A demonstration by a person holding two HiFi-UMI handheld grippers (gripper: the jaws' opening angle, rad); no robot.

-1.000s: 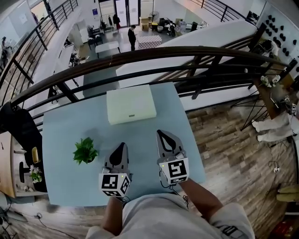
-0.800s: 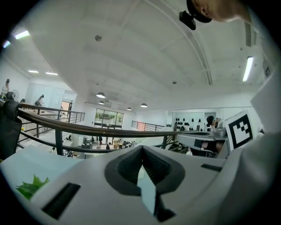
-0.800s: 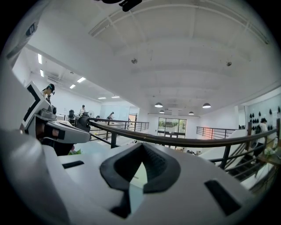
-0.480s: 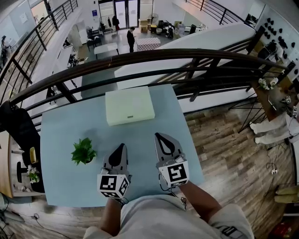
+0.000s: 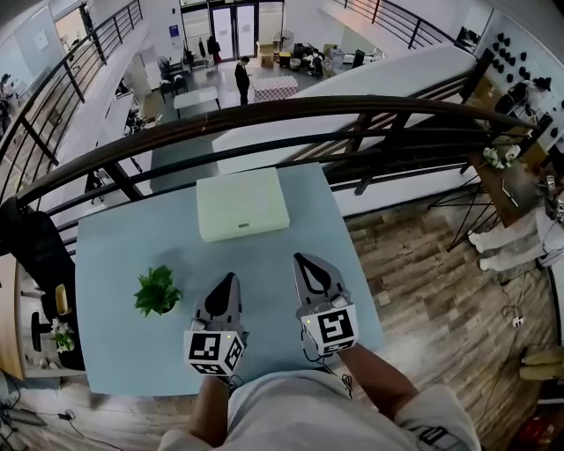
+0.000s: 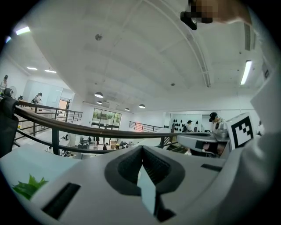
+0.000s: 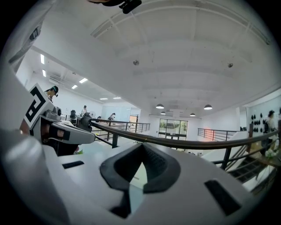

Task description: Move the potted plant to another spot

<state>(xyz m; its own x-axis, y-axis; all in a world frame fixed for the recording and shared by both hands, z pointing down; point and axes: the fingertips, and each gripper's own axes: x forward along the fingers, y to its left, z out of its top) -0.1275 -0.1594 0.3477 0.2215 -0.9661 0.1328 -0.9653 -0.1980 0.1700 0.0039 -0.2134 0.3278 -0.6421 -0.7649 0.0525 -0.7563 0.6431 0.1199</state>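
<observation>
The potted plant is small, with green leaves spreading over its pot. It stands upright on the left part of the light blue table, alone.

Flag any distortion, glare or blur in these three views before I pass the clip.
Head view: heavy fisheye bends the railing into an arc; light is even, the potted plant sharp. Left gripper view: black round vignette, a strip light glares mildly, a mosaic patch sits at the top. Right gripper view: same vignette, bright ceiling, no motion blur.
</observation>
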